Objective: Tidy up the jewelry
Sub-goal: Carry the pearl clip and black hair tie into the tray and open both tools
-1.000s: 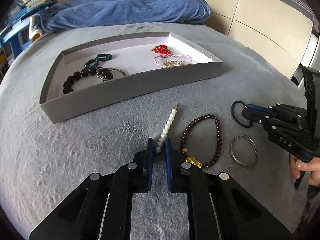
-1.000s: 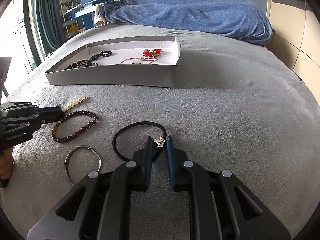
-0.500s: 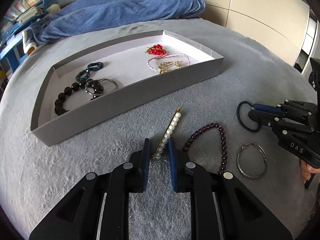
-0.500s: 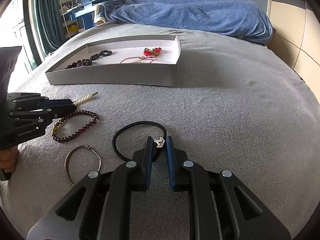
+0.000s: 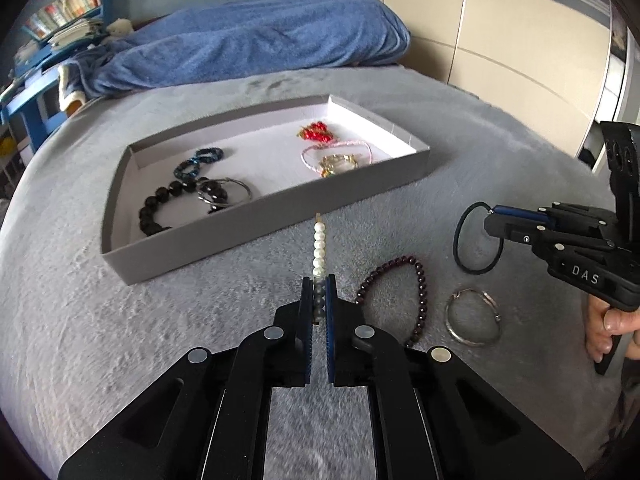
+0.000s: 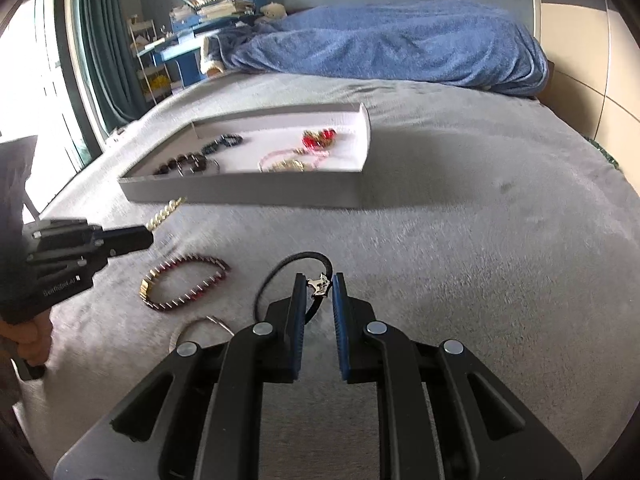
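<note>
Your left gripper [image 5: 319, 286] is clamped on the near end of the pearl hair clip [image 5: 319, 246], and the rest of the clip sticks out ahead of the jaws, lifted off the grey blanket [image 5: 120, 340] and pointing at the near wall of the grey tray [image 5: 248, 220]. Your right gripper [image 6: 318, 285] is pinching the black hair tie [image 6: 296, 258] at its small silver charm [image 6: 319, 285], with the loop raised off the blanket on the left of the jaws.

Between your two grippers, the dark red bead bracelet [image 5: 418, 284] and the silver ring [image 5: 472, 320] lie flat on the blanket, near each other but apart. Inside the tray, a black bead bracelet [image 5: 160, 204], a blue bracelet [image 5: 198, 162] and a silver hoop [image 5: 228, 192] sit toward the left, and red beads [image 5: 316, 130], a pink cord [image 5: 336, 150] and a gold piece [image 5: 338, 162] toward the right. A blue towel [image 5: 256, 44] is heaped beyond the tray.
</note>
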Demonstrator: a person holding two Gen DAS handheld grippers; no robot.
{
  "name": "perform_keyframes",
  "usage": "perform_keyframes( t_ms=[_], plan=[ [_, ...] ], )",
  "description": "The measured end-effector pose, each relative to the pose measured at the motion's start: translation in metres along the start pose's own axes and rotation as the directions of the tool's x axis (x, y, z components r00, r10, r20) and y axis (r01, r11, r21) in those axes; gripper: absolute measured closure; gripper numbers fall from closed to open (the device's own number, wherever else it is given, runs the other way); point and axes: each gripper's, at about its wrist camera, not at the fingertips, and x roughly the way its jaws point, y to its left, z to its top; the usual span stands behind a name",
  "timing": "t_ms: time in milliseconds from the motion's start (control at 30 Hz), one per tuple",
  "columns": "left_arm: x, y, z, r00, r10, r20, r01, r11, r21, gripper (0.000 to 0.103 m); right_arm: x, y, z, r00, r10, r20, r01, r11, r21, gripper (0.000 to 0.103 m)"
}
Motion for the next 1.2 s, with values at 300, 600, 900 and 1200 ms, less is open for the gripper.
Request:
perform_keyframes(
  t_ms=[300,600,900,1200],
  plan=[
    [-0.031,0.019,0.020,0.998,0.005,0.068,-0.003,1.000,-0.030,0.097,-0.017,0.013,0.048,0.995,0.073,0.070,-0.074,0.997,0.005,0.090],
    [-0.032,0.036,0.050,0.996,0.033,0.088,-0.030,0.999,-0.028,0.097,-0.007,0.018,0.090,0.995,0.063,0.078,-0.061,0.998,-0.031,0.090],
    [-0.008,0.046,0.075,0.997,0.029,0.075,-0.024,0.998,-0.064,0.097,0.034,0.016,0.115,0.999,0.034,0.036,-0.033,0.999,-0.021,0.090],
    [0.029,0.050,0.085,0.999,0.040,0.026,-0.038,0.997,-0.073,0.097,0.081,0.013,0.130,1.000,0.015,-0.012,-0.015,1.000,-0.009,0.090]
  ],
)
